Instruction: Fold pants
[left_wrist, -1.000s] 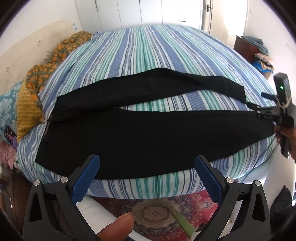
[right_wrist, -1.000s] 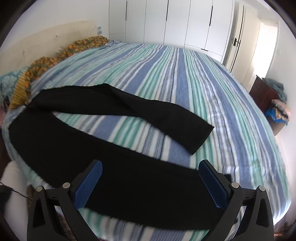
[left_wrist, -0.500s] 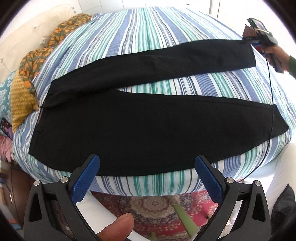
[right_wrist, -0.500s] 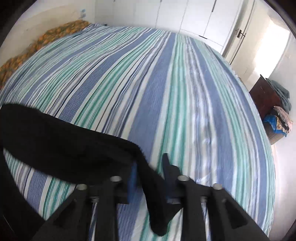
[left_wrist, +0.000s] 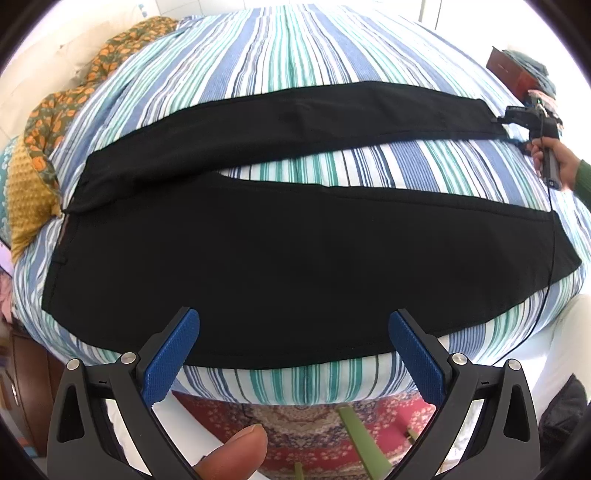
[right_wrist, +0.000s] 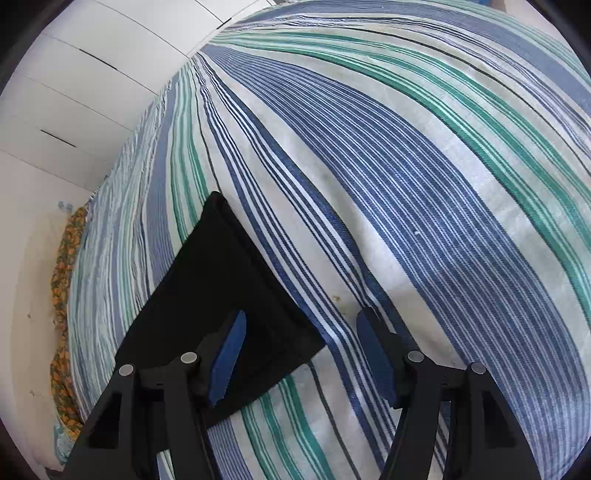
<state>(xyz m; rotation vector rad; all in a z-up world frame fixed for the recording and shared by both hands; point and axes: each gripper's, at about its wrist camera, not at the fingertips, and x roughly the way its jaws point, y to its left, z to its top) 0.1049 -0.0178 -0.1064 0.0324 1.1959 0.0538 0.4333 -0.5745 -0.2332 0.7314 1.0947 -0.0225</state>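
Black pants (left_wrist: 295, 251) lie spread flat on the striped bed (left_wrist: 295, 55), waist at the left, both legs running right with a strip of sheet between them. My left gripper (left_wrist: 293, 354) is open and empty, hovering over the near edge of the near leg. My right gripper (right_wrist: 299, 350) is open just above the hem of the far leg (right_wrist: 221, 295); the hem lies flat on the sheet under its left finger. The right gripper also shows in the left wrist view (left_wrist: 524, 122) at the far leg's end.
Orange and mustard bedding (left_wrist: 40, 140) is bunched at the bed's left end. A patterned red rug (left_wrist: 314, 424) lies on the floor below the near bed edge. White wardrobe doors (right_wrist: 74, 92) stand beyond the bed. A dark wooden cabinet (left_wrist: 509, 70) stands at the far right.
The right gripper pulled the far leg out straight to the right, then opened and let the hem go. The left gripper stayed open over the near leg.
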